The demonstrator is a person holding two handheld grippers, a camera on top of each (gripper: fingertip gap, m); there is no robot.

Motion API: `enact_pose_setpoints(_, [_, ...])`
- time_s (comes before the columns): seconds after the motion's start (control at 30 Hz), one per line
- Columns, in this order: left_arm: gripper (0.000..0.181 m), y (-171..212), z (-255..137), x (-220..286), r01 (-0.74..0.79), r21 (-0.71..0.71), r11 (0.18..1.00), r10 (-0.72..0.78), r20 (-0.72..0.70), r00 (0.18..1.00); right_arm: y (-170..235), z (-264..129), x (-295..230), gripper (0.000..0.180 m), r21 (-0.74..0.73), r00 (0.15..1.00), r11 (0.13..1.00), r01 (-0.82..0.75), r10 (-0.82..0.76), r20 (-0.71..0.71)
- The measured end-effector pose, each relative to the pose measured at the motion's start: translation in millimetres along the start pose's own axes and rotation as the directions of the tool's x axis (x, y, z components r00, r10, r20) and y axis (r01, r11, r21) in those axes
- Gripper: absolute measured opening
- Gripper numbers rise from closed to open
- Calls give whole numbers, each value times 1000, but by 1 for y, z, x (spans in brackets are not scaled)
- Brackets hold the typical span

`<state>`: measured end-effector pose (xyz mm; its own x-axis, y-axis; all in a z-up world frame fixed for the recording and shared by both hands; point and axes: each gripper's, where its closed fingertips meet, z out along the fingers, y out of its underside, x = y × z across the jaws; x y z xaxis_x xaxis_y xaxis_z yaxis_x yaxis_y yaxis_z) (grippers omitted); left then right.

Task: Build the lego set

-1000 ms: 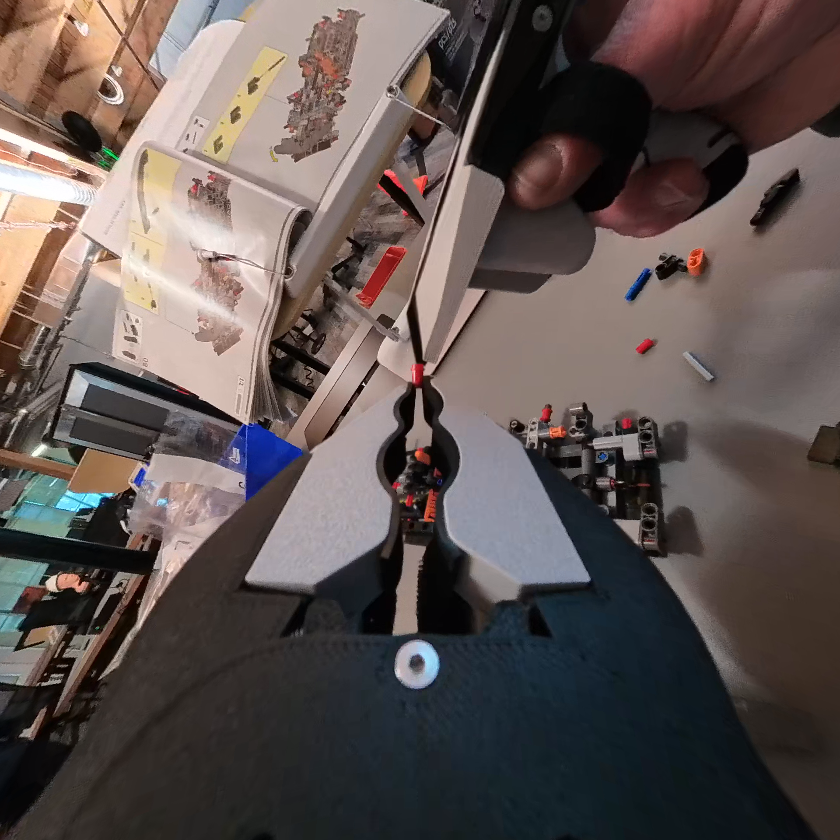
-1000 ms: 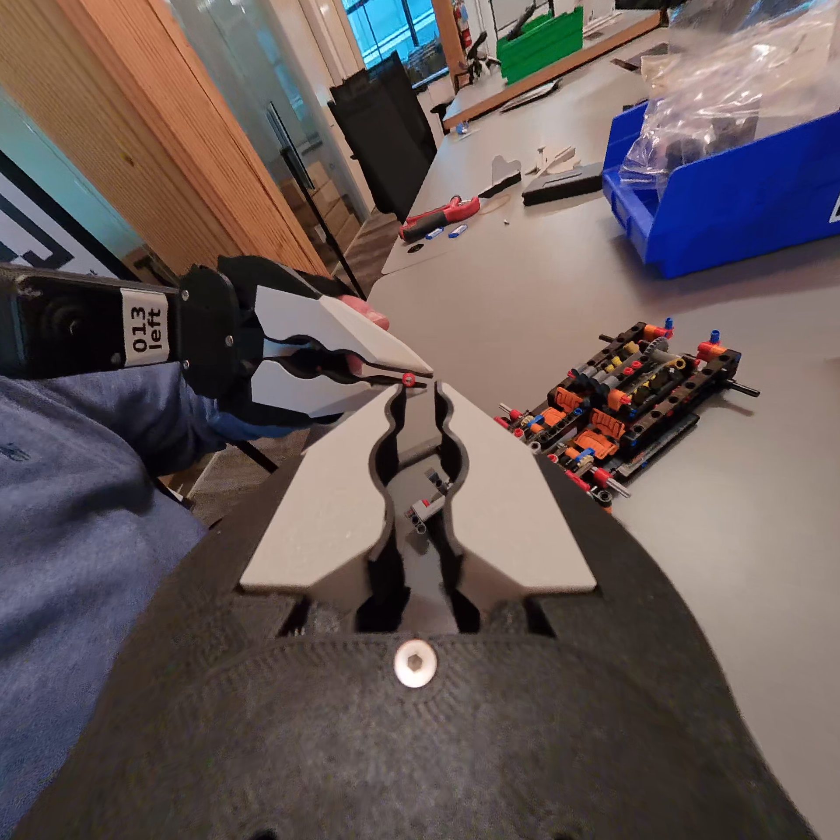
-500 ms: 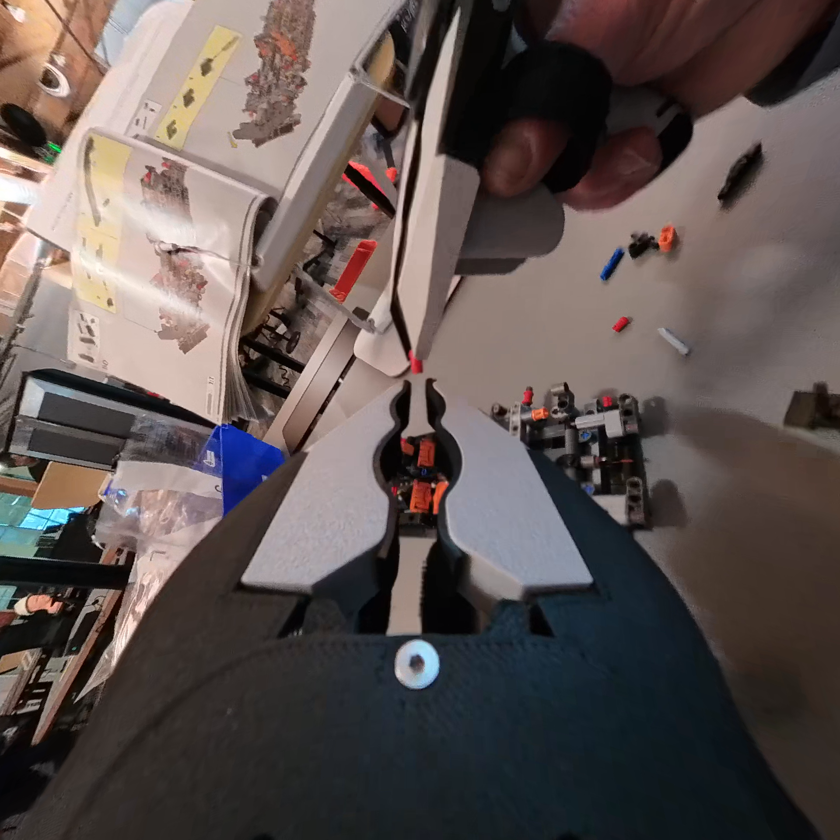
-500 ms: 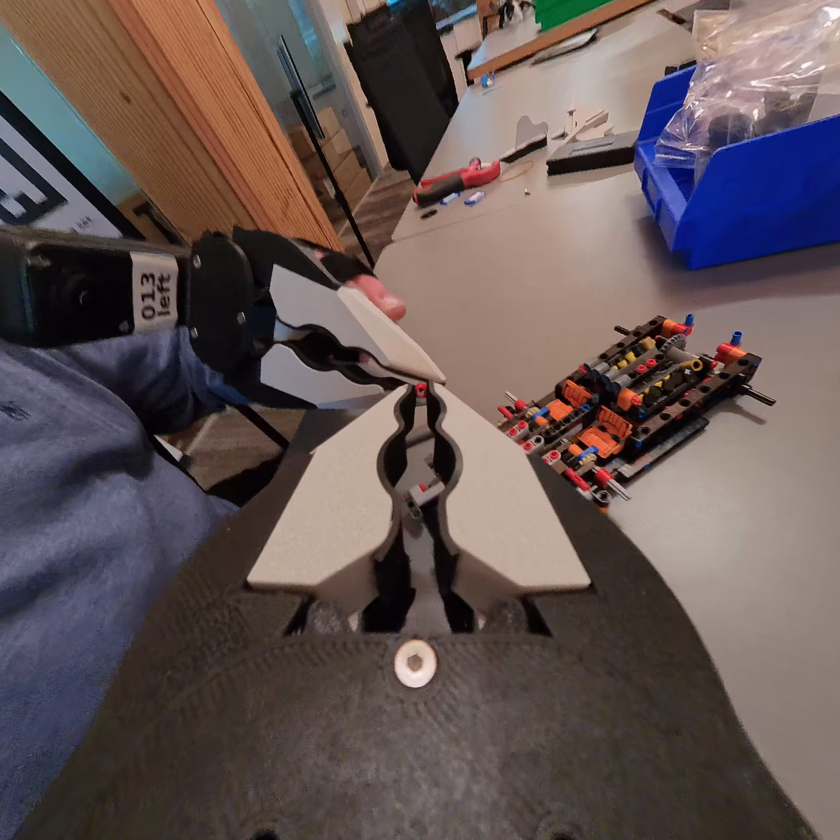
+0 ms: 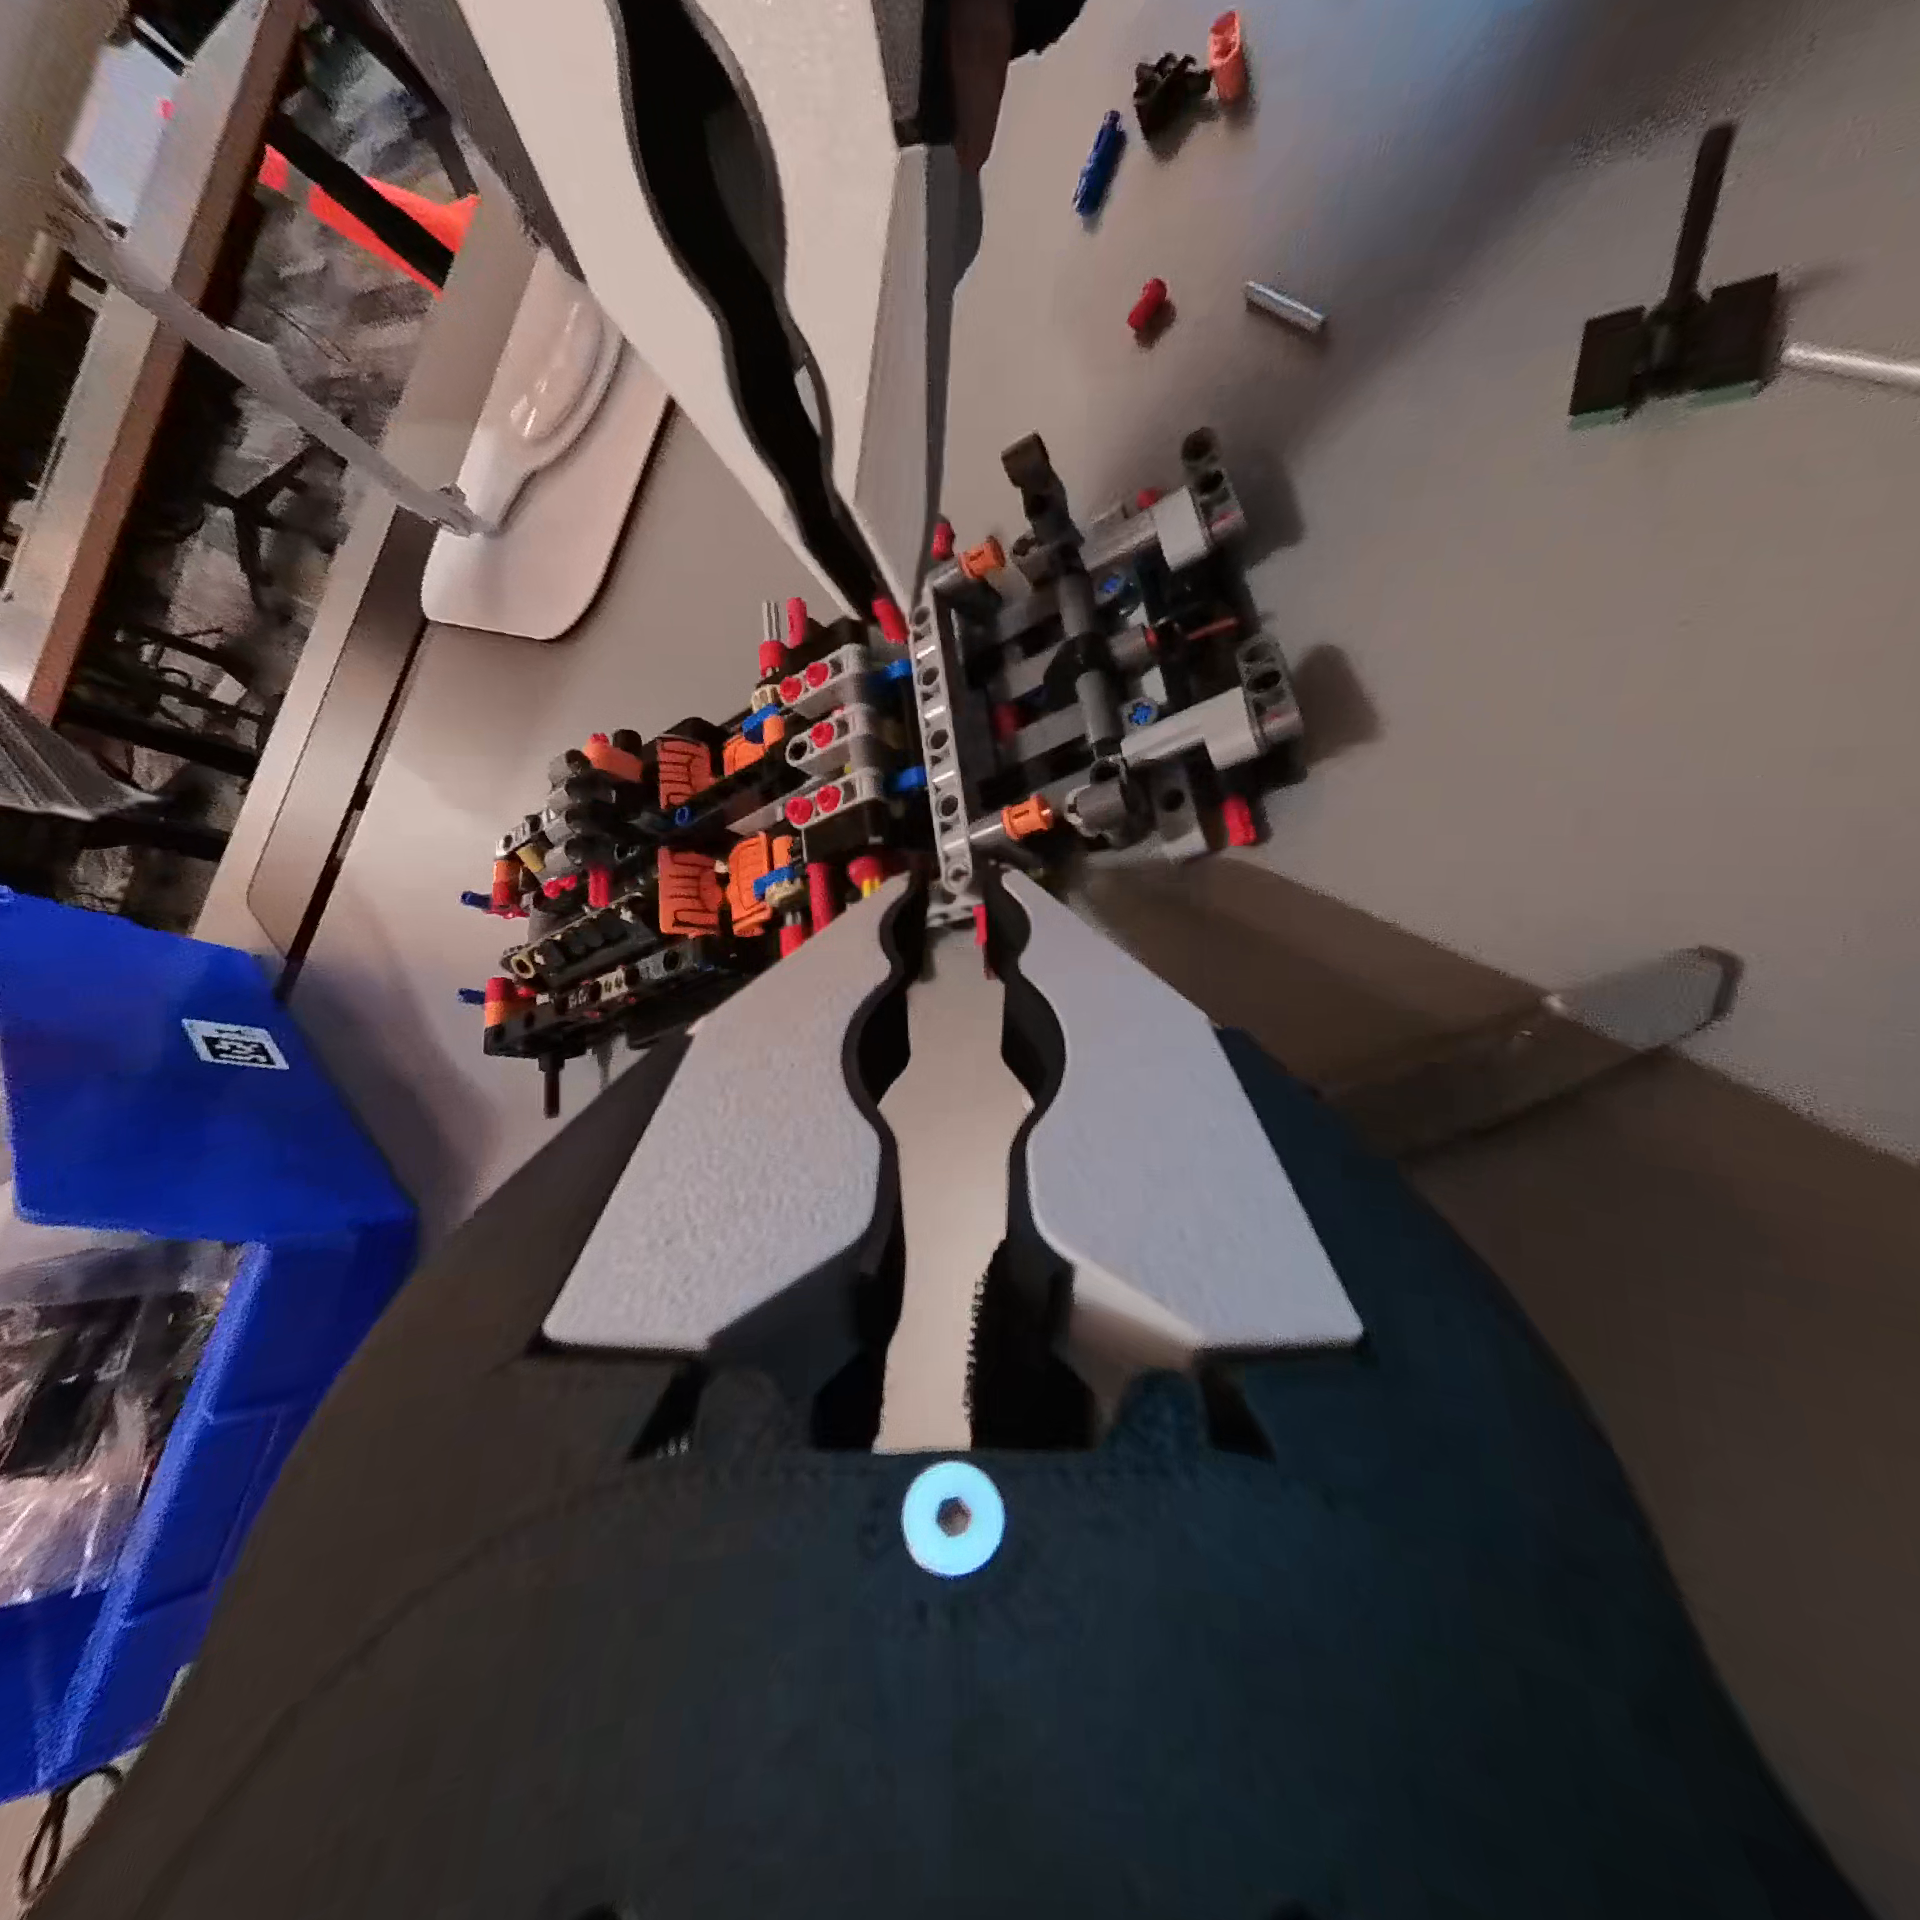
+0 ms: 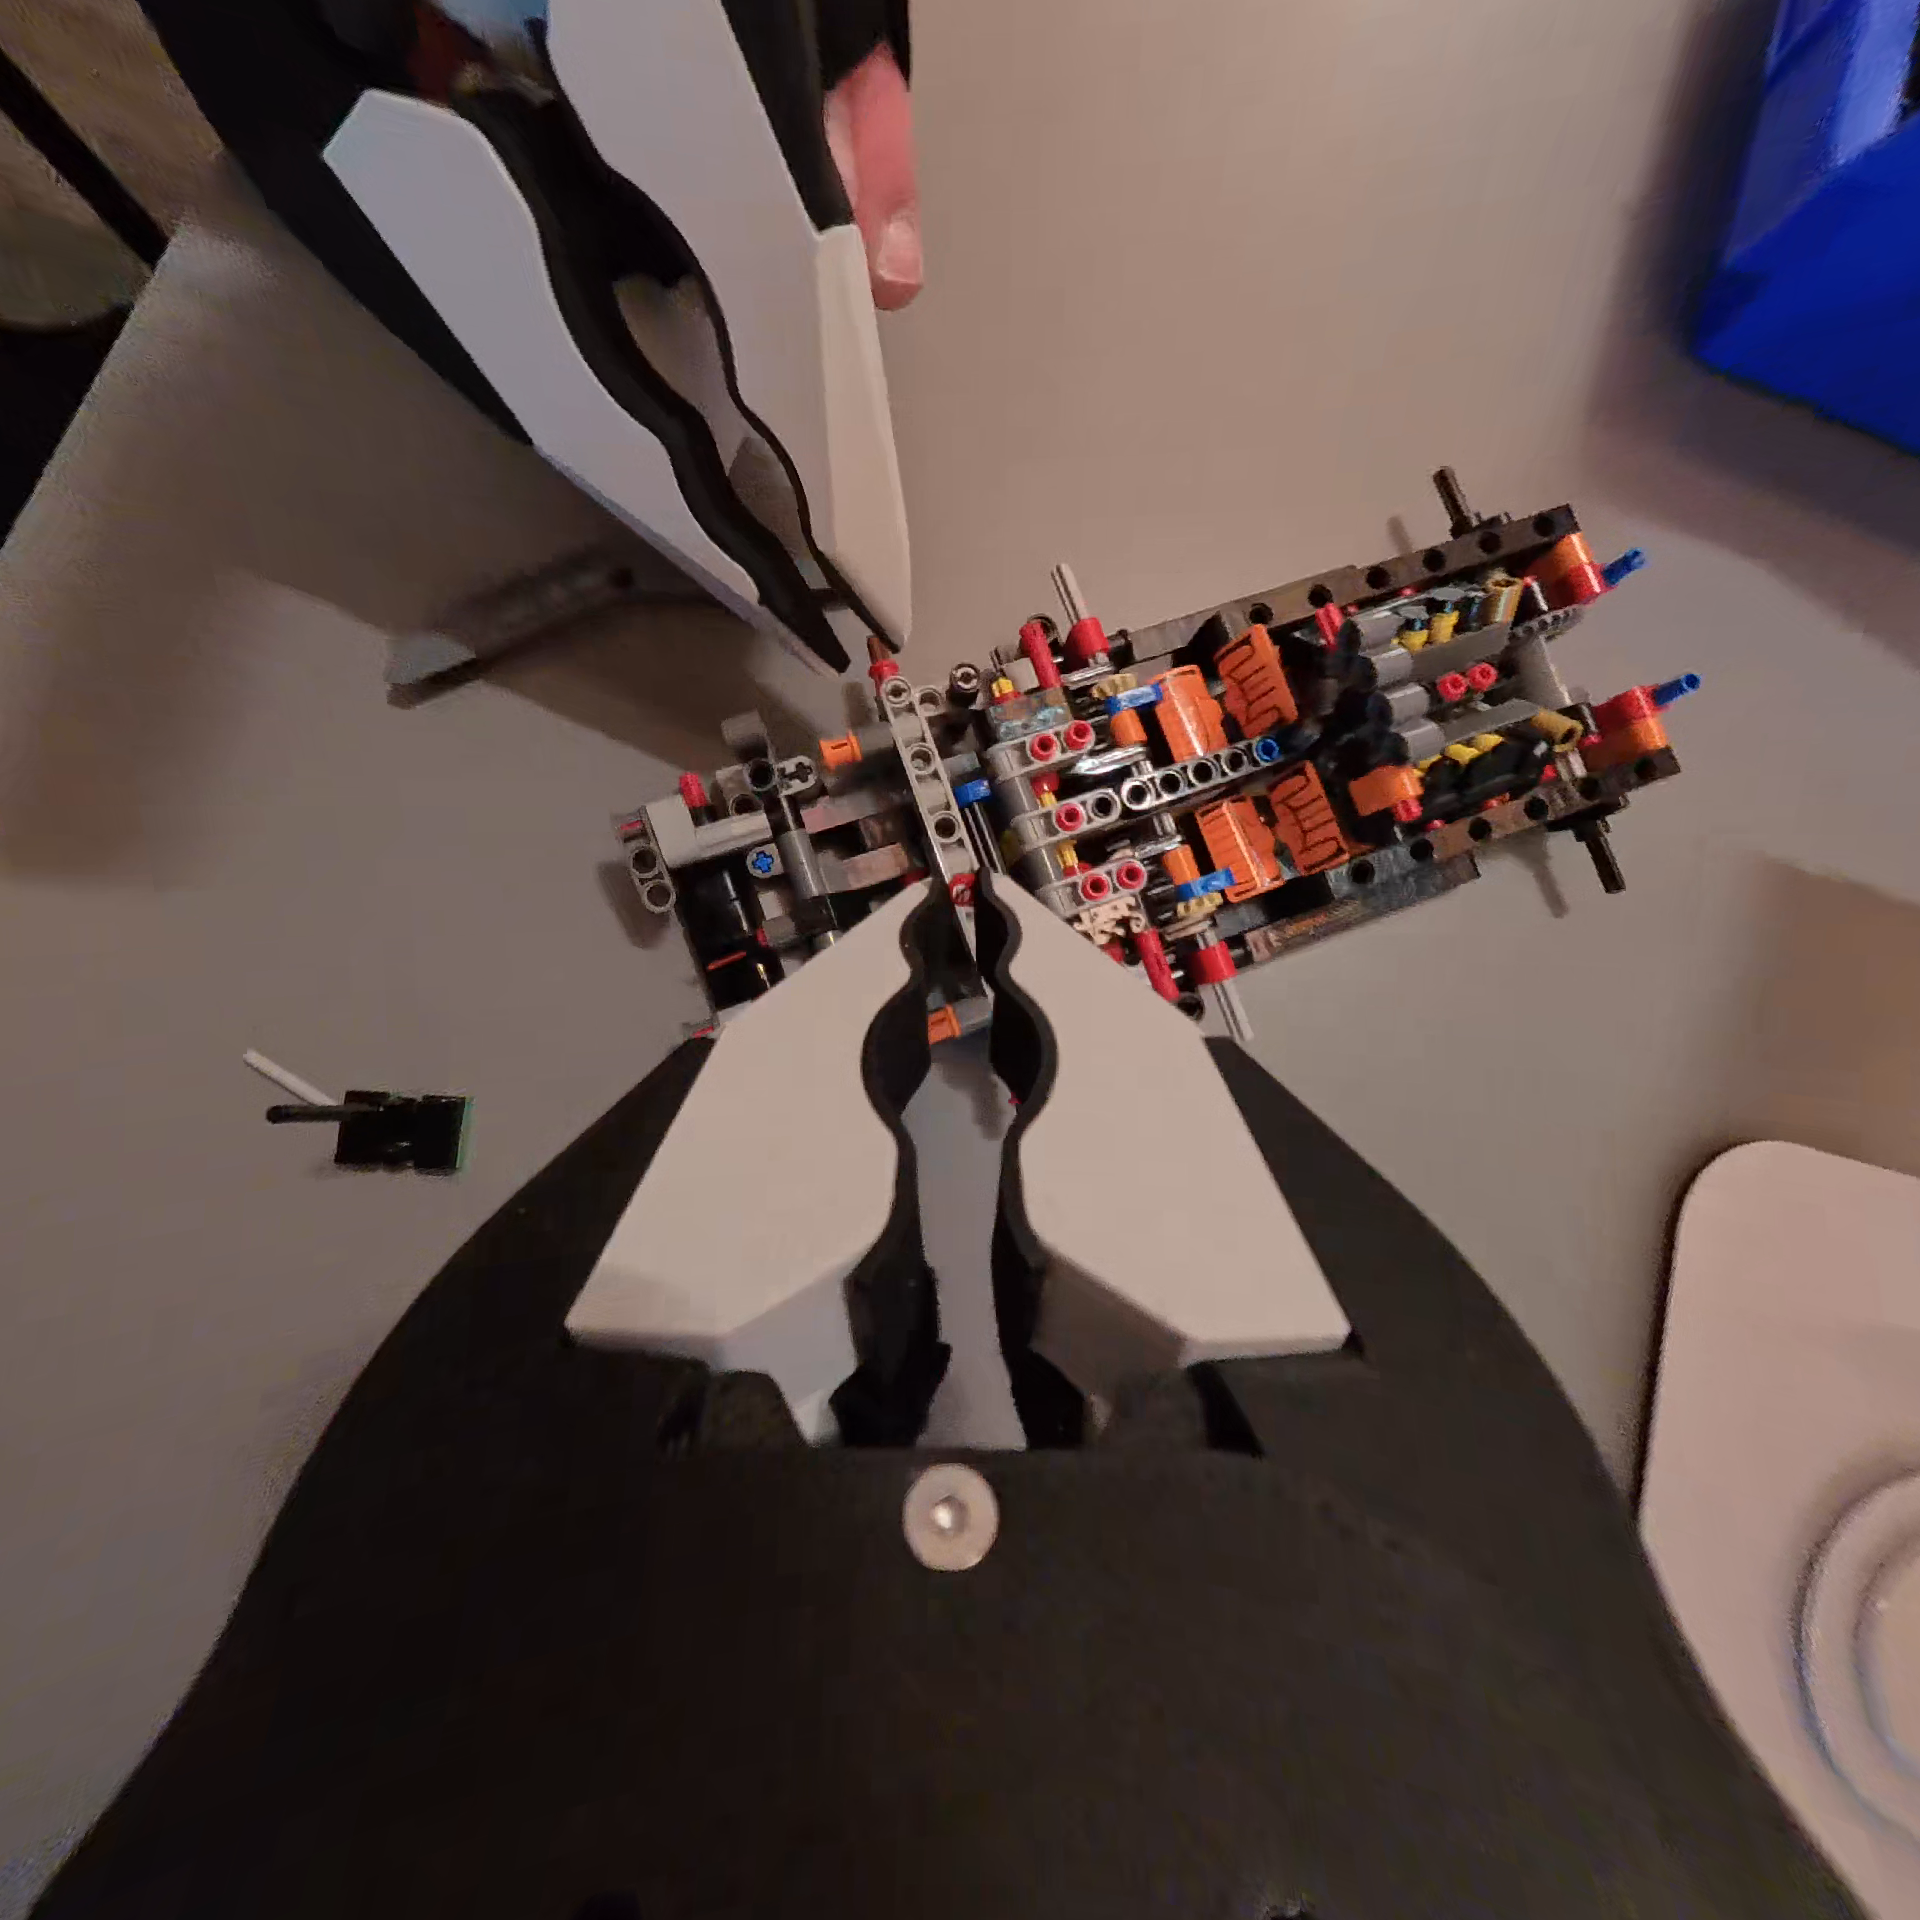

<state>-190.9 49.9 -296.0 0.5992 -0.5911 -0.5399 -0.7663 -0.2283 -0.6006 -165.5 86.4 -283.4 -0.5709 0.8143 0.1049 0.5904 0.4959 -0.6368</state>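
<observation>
The lego model (image 5: 727, 810), black, grey and orange, lies flat on the grey table; it also shows in the right wrist view (image 6: 1299, 758). A light grey beam with holes (image 5: 940, 748) (image 6: 925, 769) crosses it. My right gripper (image 6: 958, 889) is at one end of the beam, shut on a small red pin (image 6: 963, 889); from the left wrist view it comes in from above (image 5: 883, 608). My left gripper (image 5: 948, 896) (image 6: 871, 652) has its jaws a little apart astride the beam's other end. I cannot tell whether it clamps the beam.
A blue bin (image 5: 156, 1122) (image 6: 1818, 260) stands beside the model. Loose parts lie beyond it: a blue pin (image 5: 1098, 161), a red pin (image 5: 1148, 303), a grey axle (image 5: 1283, 309). A black plate on an axle (image 5: 1673, 343) (image 6: 400, 1127). A white stand base (image 6: 1797, 1455). Some 6 cm of space lies between my two pairs of fingers.
Both grippers have come down from mid-air, where they met tip to tip, onto the model. The red pin that my left gripper held is now in my right gripper's tips.
</observation>
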Motion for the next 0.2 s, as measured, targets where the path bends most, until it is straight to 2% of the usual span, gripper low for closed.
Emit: enact_pose_setpoints(0.2, [11, 11, 8, 2, 16, 6, 1000, -16, -26, 1000, 9, 13, 4, 2, -83, 999, 996, 35, -35, -5])
